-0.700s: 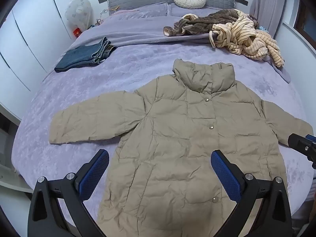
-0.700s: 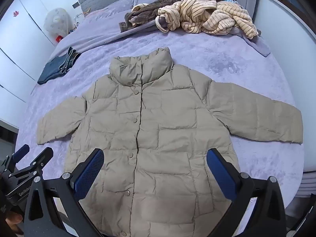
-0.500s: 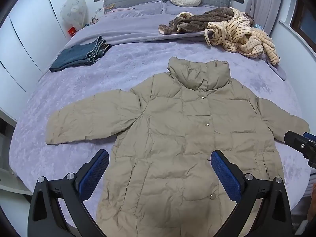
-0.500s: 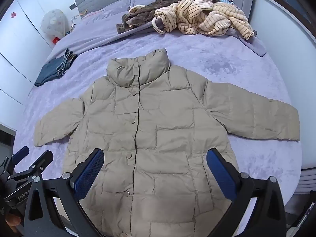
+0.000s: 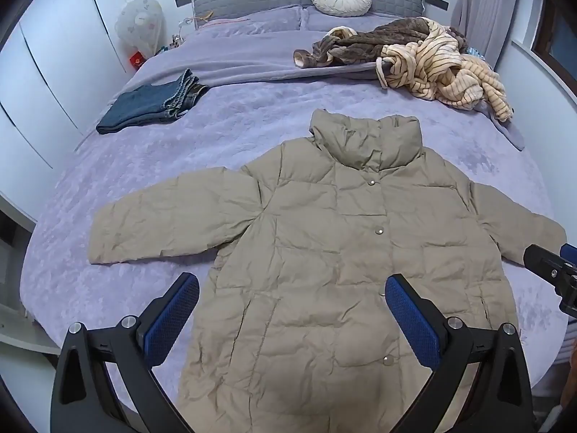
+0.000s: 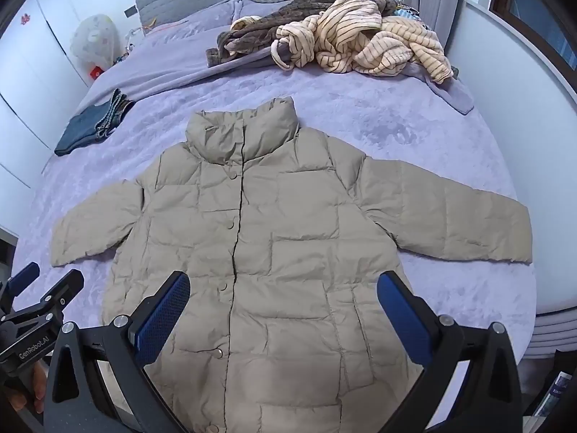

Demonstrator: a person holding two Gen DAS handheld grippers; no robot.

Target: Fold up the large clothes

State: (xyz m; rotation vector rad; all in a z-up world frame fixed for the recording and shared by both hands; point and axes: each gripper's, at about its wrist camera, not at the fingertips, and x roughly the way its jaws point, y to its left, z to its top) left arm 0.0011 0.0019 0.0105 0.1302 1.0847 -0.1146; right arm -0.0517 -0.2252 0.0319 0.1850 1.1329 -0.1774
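- "GenRobot.AI" is printed in white letters on the black body of the left gripper [image 6: 43, 299], at the lower left of the right wrist view.
- A small red sign sits on the white wardrobe door [image 5: 54, 36], upper left of the left wrist view; its character is too small to read.
- A red tag [image 5: 136, 60] lies beside the fan at the bed's far left; any writing on it is too blurred to read.

Even, cool, diffuse indoor light; shadows are soft and faint. Both fisheye views bow straight lines strongly toward the rims and vignette to black at the corners. The central crinkled beige quilted jacket [image 5: 324, 238] is sharp; no glare.
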